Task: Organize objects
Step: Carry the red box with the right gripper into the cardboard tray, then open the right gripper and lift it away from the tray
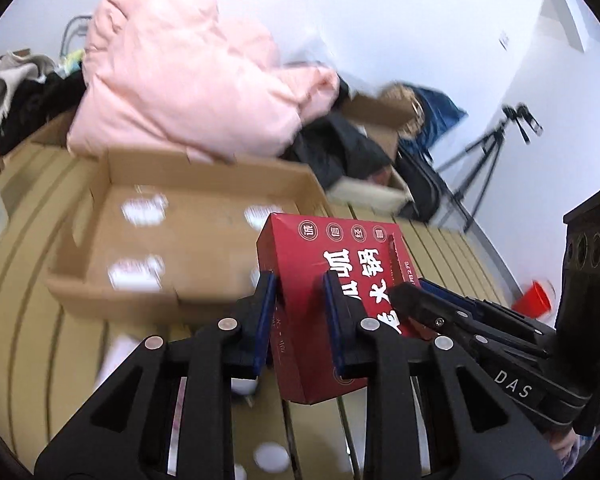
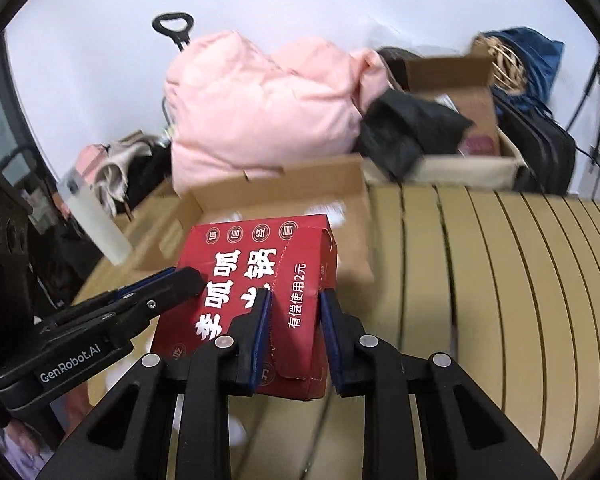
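Two grippers: both hold one red box (image 1: 332, 300) at once, each from its own side.
Left gripper (image 1: 300, 320): jaws pinch the box's near left part, blue pads pressed against its faces.
Right gripper (image 2: 294, 332): jaws pinch the box's right end, over the torn opening flap; in the left view it reaches in from the right.
Red box, place: lifted clear of the tabletop (image 2: 500, 280), tilted, hanging just in front of the open cardboard tray (image 1: 148, 240).
Red box, handling: thin printed card, probably light and partly hollow, since the perforated top is already torn; it looks likely to dent under a hard squeeze. The glossy faces may slip.
Best hold: I judge the solid corners and short ends safer than the torn flap, which could give or rip.
Tray: shallow, with low walls and white labels on its floor; the near wall is the edge to clear before lowering.
Open room: the slatted tabletop to the right of the tray is bare and wide; a few small white things lie under the grippers.
Crowded side: a pink quilt (image 2: 260, 108) and dark clothes pile up behind the tray, and another carton (image 2: 460, 92) stands farther right.
Far edge: a tripod (image 1: 488, 160) stands beyond the tabletop, well apart.
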`<state>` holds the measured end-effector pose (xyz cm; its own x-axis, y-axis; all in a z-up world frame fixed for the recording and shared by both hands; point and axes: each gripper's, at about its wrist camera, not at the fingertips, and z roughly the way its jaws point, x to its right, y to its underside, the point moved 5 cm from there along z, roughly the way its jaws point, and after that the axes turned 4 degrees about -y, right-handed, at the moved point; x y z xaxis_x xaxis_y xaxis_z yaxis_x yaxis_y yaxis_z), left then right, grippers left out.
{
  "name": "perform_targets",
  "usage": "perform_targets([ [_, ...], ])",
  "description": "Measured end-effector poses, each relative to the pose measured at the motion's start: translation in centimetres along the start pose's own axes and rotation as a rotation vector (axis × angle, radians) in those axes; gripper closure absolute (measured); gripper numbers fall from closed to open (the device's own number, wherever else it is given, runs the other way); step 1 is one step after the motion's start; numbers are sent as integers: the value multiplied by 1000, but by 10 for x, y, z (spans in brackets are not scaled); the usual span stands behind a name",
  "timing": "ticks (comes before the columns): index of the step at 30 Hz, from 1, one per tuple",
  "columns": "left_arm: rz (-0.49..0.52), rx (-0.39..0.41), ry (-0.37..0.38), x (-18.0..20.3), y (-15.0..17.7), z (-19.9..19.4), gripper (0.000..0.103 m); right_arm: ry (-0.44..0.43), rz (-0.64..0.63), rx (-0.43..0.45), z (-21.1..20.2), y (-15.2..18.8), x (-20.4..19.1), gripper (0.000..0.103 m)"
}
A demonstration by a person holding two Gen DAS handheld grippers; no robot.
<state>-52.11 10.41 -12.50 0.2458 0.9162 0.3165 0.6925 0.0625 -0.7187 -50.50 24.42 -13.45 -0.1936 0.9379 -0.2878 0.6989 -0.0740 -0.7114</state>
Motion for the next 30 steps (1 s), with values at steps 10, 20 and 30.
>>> perform_targets([
  [10,-10,-61,-102,-71,-84,49,83,-80,-44,-71,91,-94,-30,76],
  [20,-82,-182,-305,-172,-88,130,83,-63,-29,-280,234,-103,-66,76],
  [30,-28,-85,-369,-178,-90,91,48,-96,27,-329,264,-93,-67,44],
])
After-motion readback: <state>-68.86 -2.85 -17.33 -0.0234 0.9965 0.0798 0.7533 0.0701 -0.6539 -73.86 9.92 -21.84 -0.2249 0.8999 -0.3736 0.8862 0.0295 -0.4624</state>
